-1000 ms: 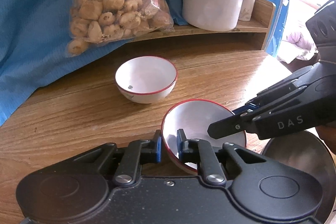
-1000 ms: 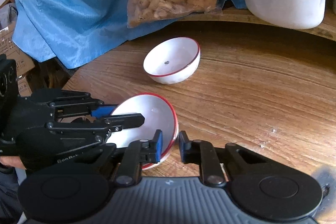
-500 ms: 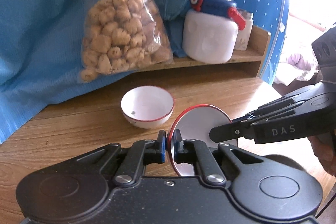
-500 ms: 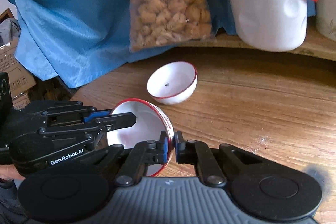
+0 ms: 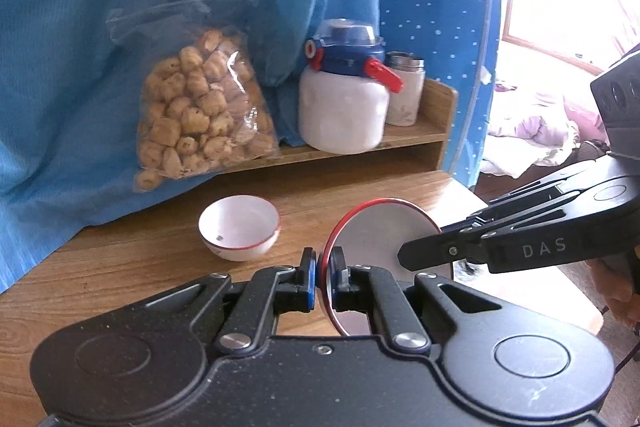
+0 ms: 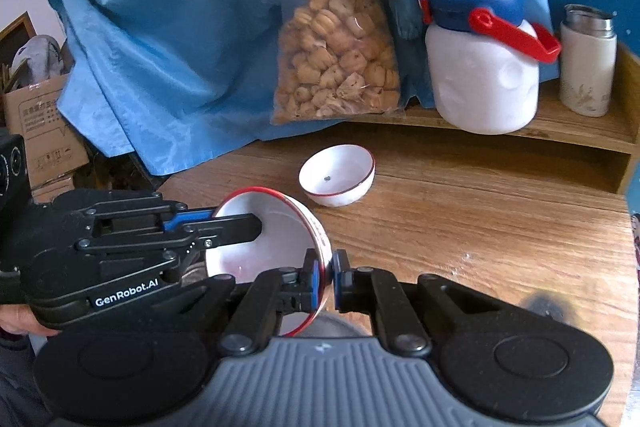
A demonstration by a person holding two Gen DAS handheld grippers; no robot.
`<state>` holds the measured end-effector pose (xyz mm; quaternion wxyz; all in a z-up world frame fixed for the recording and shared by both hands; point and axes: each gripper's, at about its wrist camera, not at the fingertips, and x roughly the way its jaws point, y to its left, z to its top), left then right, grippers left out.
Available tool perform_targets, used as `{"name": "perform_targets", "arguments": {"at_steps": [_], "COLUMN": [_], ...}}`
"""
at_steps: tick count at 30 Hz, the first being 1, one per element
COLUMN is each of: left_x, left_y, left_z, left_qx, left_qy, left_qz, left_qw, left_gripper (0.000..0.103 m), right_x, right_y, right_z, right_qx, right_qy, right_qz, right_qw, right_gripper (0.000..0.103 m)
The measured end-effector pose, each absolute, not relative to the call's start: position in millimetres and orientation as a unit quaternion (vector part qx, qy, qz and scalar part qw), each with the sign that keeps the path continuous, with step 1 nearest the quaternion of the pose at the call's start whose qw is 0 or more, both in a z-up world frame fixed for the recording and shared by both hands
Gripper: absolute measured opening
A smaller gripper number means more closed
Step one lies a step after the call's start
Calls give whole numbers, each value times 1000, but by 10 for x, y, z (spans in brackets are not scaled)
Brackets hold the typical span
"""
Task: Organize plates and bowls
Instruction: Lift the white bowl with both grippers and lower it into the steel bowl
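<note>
A white bowl with a red rim is held in the air between both grippers. My left gripper is shut on its left rim. My right gripper is shut on its opposite rim; it shows in the left wrist view from the right. The left gripper shows in the right wrist view from the left. A second white red-rimmed bowl stands upright on the wooden table farther back.
A bag of snacks, a white jar with a blue lid and a white tumbler stand on a low wooden shelf at the back. Blue cloth hangs behind. A metal dish lies under the held bowl.
Both grippers have lifted the held bowl up off the table and tipped it more upright. The view has pulled back and higher. The far bowl has not moved.
</note>
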<state>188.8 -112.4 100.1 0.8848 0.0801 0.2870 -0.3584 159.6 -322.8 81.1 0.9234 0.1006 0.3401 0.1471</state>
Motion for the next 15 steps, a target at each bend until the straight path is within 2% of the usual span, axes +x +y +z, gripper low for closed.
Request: {"name": "perform_targets", "arguments": {"at_steps": [15], "left_x": [1541], "left_y": [-1171], "left_z": [767], "left_qx": [89], "left_qy": [319], "left_qz": [-394], "left_qw": [857], "left_gripper": [6], "right_x": [1112], "right_y": [-3306], "right_z": [597], "right_qx": [117], "right_qy": [374], "right_qz": [137], "right_qw": [910], "right_gripper": [9]}}
